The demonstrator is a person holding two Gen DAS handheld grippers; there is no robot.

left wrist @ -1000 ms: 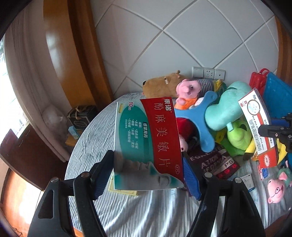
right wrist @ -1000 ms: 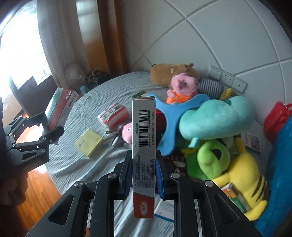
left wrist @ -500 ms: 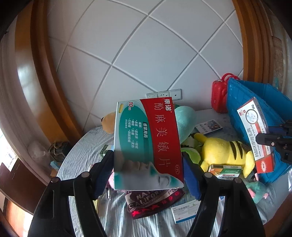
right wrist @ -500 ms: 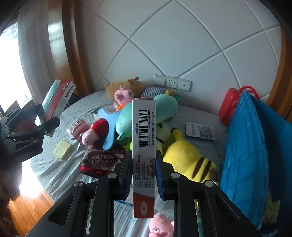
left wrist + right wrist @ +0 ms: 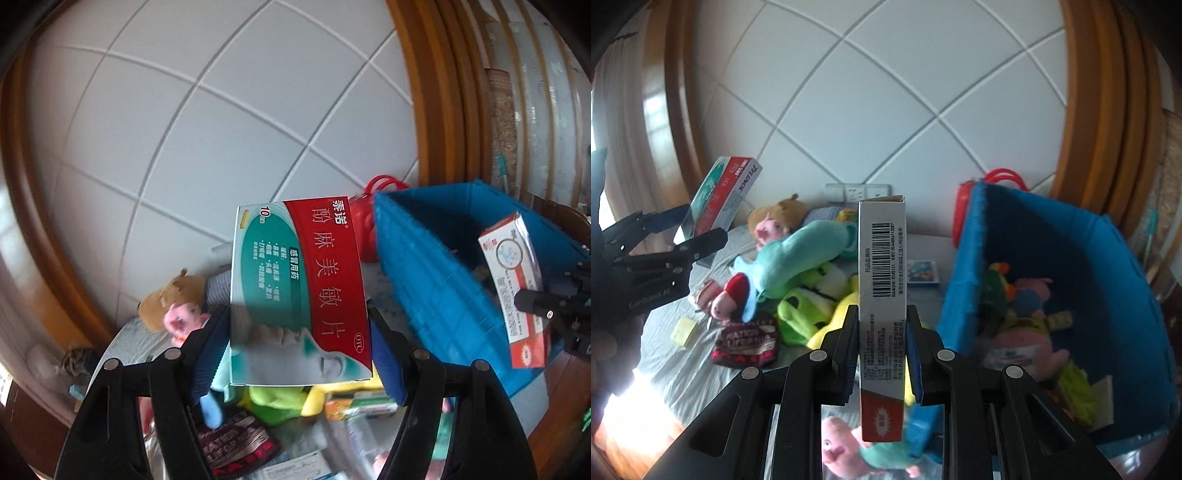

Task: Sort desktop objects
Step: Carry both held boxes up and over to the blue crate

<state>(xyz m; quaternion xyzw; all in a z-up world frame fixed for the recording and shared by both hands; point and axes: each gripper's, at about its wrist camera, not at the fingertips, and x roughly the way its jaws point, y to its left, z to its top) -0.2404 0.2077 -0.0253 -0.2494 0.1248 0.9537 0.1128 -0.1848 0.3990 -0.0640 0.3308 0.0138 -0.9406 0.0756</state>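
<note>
Left claw (image 5: 299,347) grips the green-red box (image 5: 295,288) upright; right claw (image 5: 882,350) grips the barcode box (image 5: 882,295), seemingly vertical.

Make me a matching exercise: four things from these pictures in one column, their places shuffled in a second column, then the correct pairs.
Things:
1. red and green medicine box
2. box with the barcode
3. yellow sticky notes
4. blue bin

Places:
A. lying on the bedsheet near its edge
B. clamped in the right gripper
C. right of the toy pile, with plush toys inside
D. clamped in the left gripper

Pairs: 1-D, 2-B, 3-A, 4-C
</note>
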